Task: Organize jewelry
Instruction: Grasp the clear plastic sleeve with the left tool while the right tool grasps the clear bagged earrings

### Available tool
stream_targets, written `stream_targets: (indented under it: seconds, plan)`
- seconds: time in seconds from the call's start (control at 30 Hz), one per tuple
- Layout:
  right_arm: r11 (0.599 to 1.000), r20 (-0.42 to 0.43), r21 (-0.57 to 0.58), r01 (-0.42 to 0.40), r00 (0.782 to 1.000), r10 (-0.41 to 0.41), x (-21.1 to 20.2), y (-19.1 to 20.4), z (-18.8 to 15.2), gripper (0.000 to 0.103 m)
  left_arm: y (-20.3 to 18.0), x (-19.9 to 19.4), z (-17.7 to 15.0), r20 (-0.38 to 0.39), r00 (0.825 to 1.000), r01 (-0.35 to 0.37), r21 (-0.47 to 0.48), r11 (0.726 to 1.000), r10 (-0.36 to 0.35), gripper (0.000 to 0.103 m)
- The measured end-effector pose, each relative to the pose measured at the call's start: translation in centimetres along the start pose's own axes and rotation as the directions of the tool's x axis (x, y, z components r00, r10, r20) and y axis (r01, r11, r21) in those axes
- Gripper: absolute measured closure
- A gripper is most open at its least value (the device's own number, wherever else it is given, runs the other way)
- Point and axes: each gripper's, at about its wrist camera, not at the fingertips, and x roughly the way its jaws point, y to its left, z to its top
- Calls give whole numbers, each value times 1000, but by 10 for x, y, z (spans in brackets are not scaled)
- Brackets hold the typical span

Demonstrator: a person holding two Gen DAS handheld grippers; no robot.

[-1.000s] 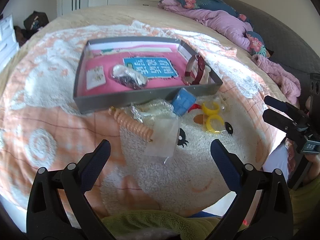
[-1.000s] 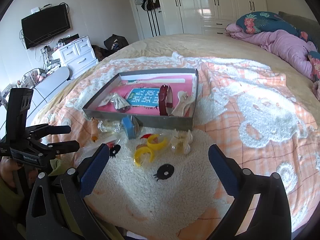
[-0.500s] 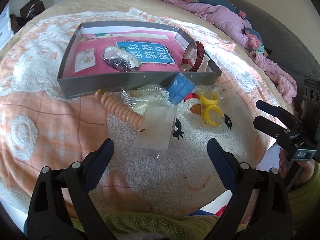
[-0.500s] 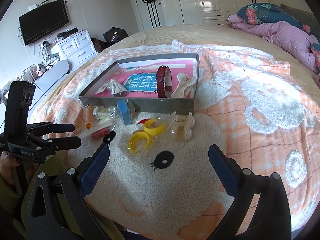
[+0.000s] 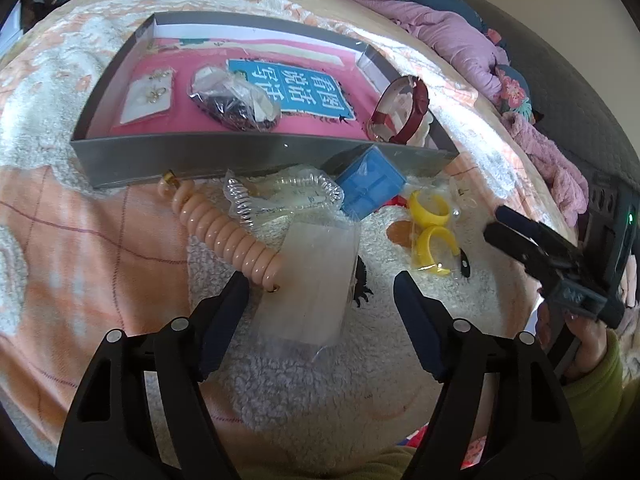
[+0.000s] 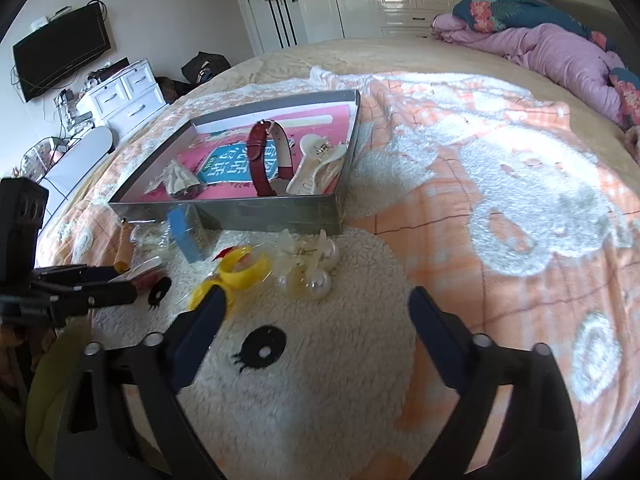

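I am closing my left hand-held gripper (image 5: pixel 320 292) around the clear bag (image 5: pixel 312 280), not yet gripping. My right hand-held gripper (image 6: pixel 316 308) is narrowing, empty, near the pearl earrings (image 6: pixel 316 276) on the bed (image 6: pixel 520 208).

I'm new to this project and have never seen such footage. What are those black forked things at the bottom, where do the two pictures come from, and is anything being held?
A person holds hand-operated tongs, each with a camera looking along its fingers. One picture is from the left tongs, one from the right tongs. On the blanket sits a grey tray with a red watch; before it lie a clear bag, a coiled bracelet, and yellow rings. Both tongs have just been closing, but hold nothing.
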Motion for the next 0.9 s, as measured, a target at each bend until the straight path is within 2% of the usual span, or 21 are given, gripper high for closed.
stream_targets:
  seconds: [0.07,0.4,0.43,0.47,0.53,0.6,0.9]
  plan:
    - [1000,0,2,-8,1000,8,7,-2,2,18,-1,2,0,-1,1000,-4,6,1000,4,36]
    - [999,2,1,-35,999,35,34,-5,17,58,-6,9,5,-7,1000,-17,16,1000,17,37]
    - [999,-3,1,-39,999,39,37,-5,17,60,-7,9,5,-7,1000,-14,16,1000,14,39]
    - [999,-7,-3,-42,999,42,38,-4,16,64,-7,9,5,-8,1000,-9,14,1000,9,46]
    - [999,-2,-11,-44,999,44,39,-4,15,64,-6,8,6,-7,1000,-6,7,1000,6,54]
    - [999,6,-9,-49,999,50,36,-4,14,65,-4,8,5,-6,1000,-9,4,1000,9,69]
    - [998,47,29,-61,997,59,4,-15,1,65,-10,-1,-7,-4,1000,27,21,999,-26,70]
